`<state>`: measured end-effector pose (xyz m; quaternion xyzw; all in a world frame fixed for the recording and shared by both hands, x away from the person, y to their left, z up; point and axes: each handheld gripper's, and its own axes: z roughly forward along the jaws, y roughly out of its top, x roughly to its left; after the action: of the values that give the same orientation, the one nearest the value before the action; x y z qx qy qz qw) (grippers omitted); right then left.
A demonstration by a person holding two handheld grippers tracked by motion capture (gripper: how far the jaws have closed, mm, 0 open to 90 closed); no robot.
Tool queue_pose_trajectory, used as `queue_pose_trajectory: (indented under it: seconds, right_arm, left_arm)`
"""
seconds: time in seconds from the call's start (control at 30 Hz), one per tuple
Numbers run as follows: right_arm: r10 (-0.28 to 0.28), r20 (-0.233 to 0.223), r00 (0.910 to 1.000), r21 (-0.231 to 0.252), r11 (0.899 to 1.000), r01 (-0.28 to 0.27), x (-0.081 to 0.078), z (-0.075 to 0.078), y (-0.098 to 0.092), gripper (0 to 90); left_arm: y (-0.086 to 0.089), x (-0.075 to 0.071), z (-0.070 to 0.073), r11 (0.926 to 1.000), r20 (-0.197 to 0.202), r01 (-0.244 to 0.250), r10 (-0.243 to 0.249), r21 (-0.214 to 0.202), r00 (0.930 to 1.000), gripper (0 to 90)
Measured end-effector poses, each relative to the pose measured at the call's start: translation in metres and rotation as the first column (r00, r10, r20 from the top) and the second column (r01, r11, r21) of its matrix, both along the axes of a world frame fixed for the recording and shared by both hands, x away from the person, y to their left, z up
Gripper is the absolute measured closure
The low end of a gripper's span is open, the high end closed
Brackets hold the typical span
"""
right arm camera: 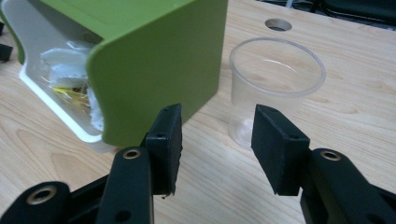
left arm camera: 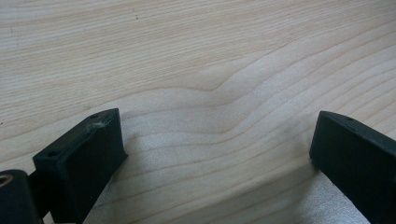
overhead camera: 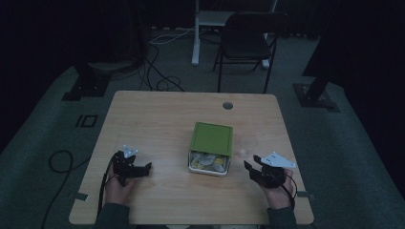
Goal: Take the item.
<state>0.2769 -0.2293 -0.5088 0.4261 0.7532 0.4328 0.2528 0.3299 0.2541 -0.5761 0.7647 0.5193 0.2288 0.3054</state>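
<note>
High view: the green box (overhead camera: 211,138) sits near the middle of the wooden table (overhead camera: 157,109), its long axis running from the far edge toward the person, its open white mouth with crumpled packets facing the person. A clear plastic cup (overhead camera: 249,144) stands upright just right of the box. The right gripper (overhead camera: 252,168) lies near the box's right front corner, jaws parted around nothing. The left gripper (overhead camera: 145,168) rests well left of the box, jaws wide apart over bare wood.

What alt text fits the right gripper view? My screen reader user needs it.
The right gripper, jaws open and empty, points at a clear plastic cup standing upright on the wooden table, beside a green box with packets inside.
</note>
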Motion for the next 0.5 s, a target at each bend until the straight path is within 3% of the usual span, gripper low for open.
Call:
queue_pose_trajectory:
  seconds: [0.5]
  right_arm:
    - [0.070, 0.021, 0.9973, 0.004, 0.998, -0.070, -0.009, 0.012, 0.014, 54.2]
  left_arm:
    - [0.000, 0.000, 0.000, 1.0000, 0.000, 0.000, 0.000, 0.000, 1.0000, 3.7]
